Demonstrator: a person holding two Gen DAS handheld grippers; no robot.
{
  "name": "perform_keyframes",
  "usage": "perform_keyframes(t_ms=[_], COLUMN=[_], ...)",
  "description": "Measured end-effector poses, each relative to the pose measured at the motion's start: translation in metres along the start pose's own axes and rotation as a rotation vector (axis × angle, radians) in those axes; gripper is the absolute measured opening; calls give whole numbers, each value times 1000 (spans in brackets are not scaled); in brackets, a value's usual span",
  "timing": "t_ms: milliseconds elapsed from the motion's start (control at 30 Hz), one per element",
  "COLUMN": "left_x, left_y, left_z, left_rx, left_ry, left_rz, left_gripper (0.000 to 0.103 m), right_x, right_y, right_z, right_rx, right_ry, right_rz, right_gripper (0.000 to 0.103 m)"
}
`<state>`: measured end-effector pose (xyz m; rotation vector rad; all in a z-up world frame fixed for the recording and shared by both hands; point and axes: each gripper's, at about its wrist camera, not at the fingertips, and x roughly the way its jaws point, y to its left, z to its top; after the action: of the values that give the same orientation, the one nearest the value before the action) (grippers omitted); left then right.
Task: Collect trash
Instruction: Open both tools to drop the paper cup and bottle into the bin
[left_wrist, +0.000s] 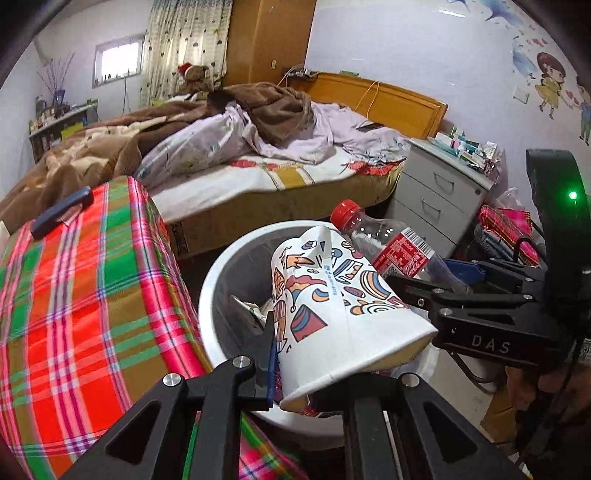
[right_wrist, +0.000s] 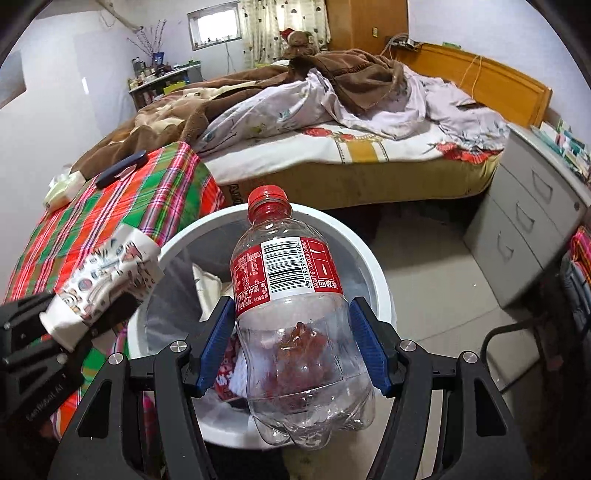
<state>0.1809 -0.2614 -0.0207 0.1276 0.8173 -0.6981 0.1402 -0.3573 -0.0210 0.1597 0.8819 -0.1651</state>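
My left tongs (left_wrist: 295, 354) are clenched on a flattened paper cup (left_wrist: 332, 295) above the white bin (left_wrist: 214, 295). My right tongs (right_wrist: 295, 343) grip an empty plastic bottle (right_wrist: 295, 314) over that bin, beside the plaid-covered desk (left_wrist: 74, 295).

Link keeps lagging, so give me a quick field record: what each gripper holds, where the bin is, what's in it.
left gripper: shut on the flattened paper cup
right gripper: shut on the empty plastic bottle, red cap pointing away
bin: white, below both items, beside the plaid cloth
bin contents: some trash already inside
released: nothing yet
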Motion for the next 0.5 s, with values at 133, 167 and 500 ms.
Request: perform_keyframes(t_ms=[133,167,500], left_x=[13,16,11], left_y=[3,4,12], left_z=[0,1,1], left_rx=[-11,-21,-44], left_ry=[20,25,13], left_rz=[4,0,-15], left_gripper=[23,40,53], right_x=[6,7,-6], right_y=[-3,-3,-3], right_z=[0,1,-4], right_rx=[5,8,13], right_ry=[17,16,-35], right_rz=[-1,-1,7], right_gripper=[66,66,66])
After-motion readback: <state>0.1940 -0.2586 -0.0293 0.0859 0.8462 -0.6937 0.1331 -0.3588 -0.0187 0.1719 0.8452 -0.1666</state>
